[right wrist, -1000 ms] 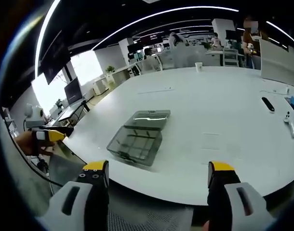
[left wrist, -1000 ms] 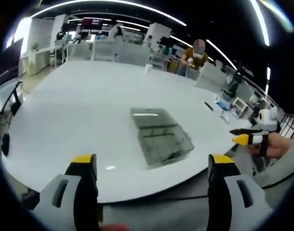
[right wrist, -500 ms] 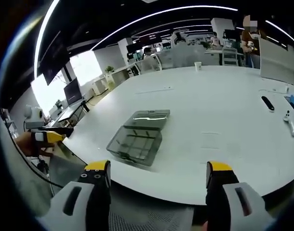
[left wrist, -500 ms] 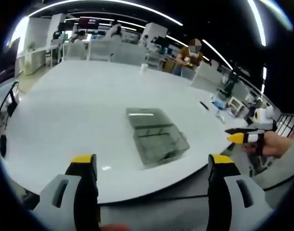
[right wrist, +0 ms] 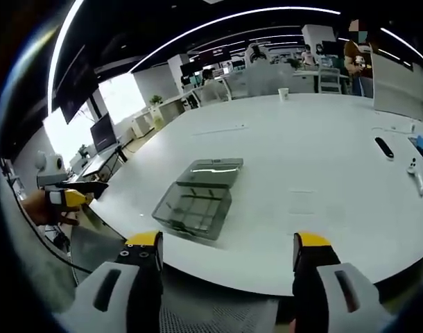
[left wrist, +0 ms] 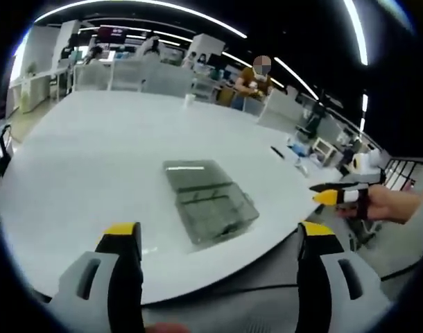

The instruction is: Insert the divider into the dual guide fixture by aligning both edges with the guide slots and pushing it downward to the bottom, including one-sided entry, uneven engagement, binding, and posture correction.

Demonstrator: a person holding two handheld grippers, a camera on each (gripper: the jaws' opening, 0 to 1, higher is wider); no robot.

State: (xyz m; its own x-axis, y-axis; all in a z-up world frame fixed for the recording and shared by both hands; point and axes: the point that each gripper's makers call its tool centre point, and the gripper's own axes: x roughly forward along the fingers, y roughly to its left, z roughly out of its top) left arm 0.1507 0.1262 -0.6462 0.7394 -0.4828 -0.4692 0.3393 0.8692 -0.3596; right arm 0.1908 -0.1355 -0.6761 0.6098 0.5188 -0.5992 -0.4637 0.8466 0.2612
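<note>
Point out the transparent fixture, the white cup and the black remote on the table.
Transparent fixture point(right wrist: 194, 201), right gripper view: its gridded interior.
White cup point(right wrist: 286, 94), right gripper view: its side.
Black remote point(right wrist: 385, 148), right gripper view: its middle.

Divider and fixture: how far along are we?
Nothing looks done yet. The clear fixture sits on the white table with a flat panel, probably the divider, lying beside it. The left gripper and right gripper are both open and empty, short of the table edge. Pickup, alignment and pushing down all remain.
</note>
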